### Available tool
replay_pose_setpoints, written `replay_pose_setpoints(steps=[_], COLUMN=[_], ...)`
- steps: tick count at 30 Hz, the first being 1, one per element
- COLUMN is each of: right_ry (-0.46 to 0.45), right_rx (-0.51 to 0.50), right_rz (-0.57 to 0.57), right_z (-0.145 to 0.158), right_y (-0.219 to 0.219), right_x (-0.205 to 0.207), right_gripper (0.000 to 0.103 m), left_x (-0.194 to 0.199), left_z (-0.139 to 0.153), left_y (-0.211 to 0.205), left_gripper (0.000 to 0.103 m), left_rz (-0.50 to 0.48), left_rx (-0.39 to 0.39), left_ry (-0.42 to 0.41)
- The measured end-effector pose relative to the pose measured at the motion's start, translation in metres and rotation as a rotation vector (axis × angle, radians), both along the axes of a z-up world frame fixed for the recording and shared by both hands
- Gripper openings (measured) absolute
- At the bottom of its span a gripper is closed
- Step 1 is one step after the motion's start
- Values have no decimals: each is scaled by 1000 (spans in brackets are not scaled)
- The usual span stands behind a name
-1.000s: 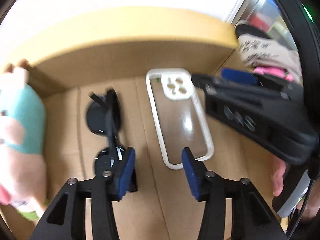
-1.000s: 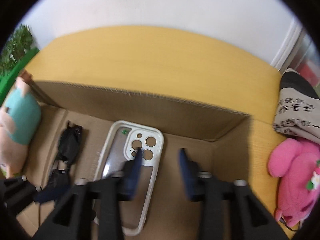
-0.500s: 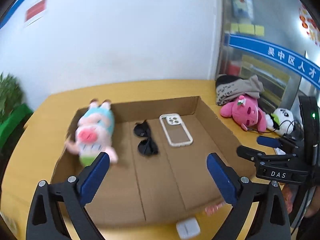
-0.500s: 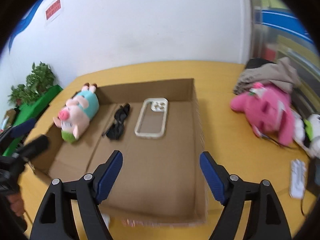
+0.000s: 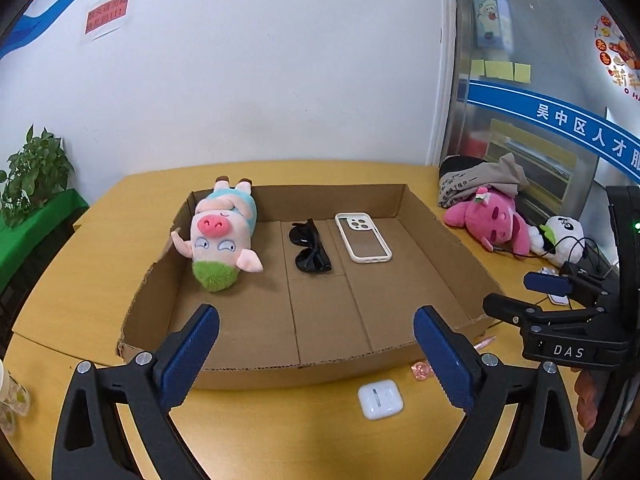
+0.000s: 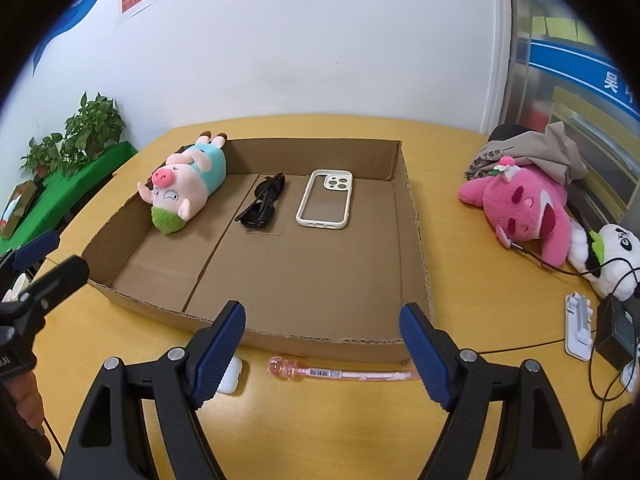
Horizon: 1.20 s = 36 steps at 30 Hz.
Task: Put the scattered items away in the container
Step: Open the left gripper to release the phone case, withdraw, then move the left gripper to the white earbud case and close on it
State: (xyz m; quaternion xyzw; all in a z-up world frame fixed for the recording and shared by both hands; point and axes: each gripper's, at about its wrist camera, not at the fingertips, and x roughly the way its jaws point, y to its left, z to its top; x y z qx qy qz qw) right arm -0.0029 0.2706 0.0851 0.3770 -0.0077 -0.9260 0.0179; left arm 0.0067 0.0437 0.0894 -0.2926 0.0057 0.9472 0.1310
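Both grippers empty, jaws wide. Left gripper (image 5: pixel 316 354) low centre of its view, right gripper (image 6: pixel 322 346) low centre of its own, both short of the box's (image 6: pixel 416 216) near wall. In the box, at the far end, left to right: pig plush (image 6: pixel 182 184), sunglasses (image 6: pixel 262 204), phone case (image 6: pixel 326 200), each apart from the next. On the counter (image 6: pixel 460 264), just in front of the near wall: white earbud case (image 5: pixel 380 400) and pink pen (image 6: pixel 340 373). Pink plush (image 6: pixel 524 208) and panda (image 6: pixel 608 256) lie at right of frame, outside the box.
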Motion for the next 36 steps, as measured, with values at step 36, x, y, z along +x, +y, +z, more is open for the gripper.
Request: replay_pose_setpoints(steps=[36], right_ry=[-26], right_rx=[-20], right_rz=[-24], right_z=[-13], right_y=[6], right_x=[23], right_gripper=[79], left_x=[13], left_z=[-21], left_y=[17], left_gripper=[100], left_rz=[-36], left_rx=[-10], left_ry=[-61])
